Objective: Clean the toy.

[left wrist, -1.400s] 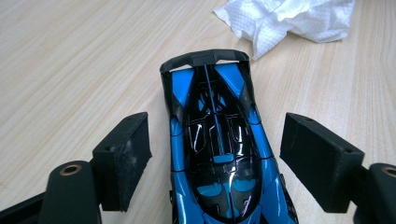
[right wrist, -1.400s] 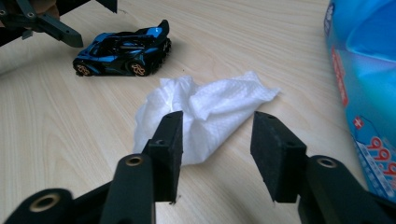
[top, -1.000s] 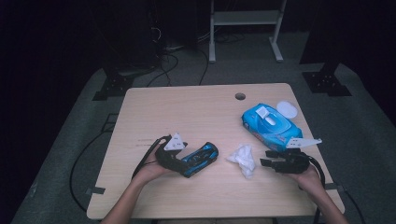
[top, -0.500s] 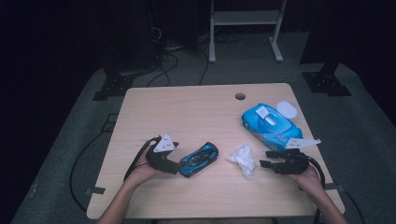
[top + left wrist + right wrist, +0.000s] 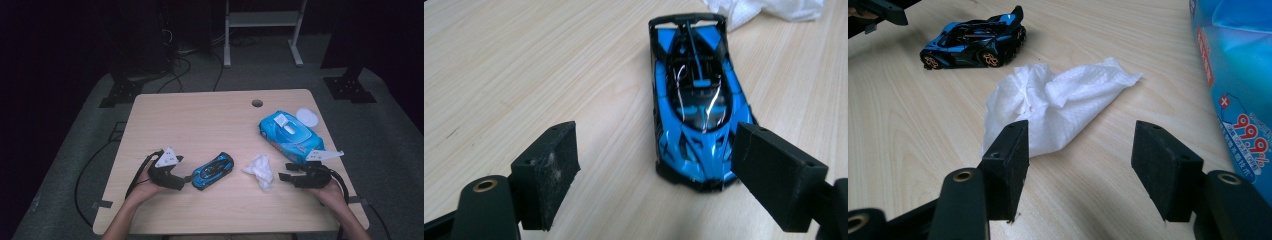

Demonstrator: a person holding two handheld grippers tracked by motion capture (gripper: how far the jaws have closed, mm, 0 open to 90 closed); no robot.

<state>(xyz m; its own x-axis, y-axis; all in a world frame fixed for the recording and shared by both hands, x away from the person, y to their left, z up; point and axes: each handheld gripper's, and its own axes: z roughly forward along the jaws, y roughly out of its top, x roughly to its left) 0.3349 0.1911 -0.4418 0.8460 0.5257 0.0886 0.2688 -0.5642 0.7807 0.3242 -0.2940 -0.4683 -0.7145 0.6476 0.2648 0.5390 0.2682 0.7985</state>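
A blue and black toy car [image 5: 213, 170] lies on the wooden table [image 5: 200, 120] near its front edge. My left gripper [image 5: 187, 179] sits just left of it, open. In the left gripper view the car's nose [image 5: 694, 165] reaches between the black pads [image 5: 549, 170], which do not press on it. A crumpled white wipe [image 5: 260, 170] lies right of the car. My right gripper [image 5: 283, 176] points at it from the right; its jaws have just been opening. In the right gripper view the wipe [image 5: 1058, 105] lies just beyond the open gripper [image 5: 1080, 150], with bare table between the pads.
A blue pack of wet wipes [image 5: 290, 132] lies at the right, close behind my right gripper, with a white lid [image 5: 306, 117] beside it. A small round hole [image 5: 257, 103] is near the table's far edge. Cables trail from both grippers.
My left gripper has drawn back to the left, off the toy car, which stays where it was. The right hand has kept its place by the wipe.
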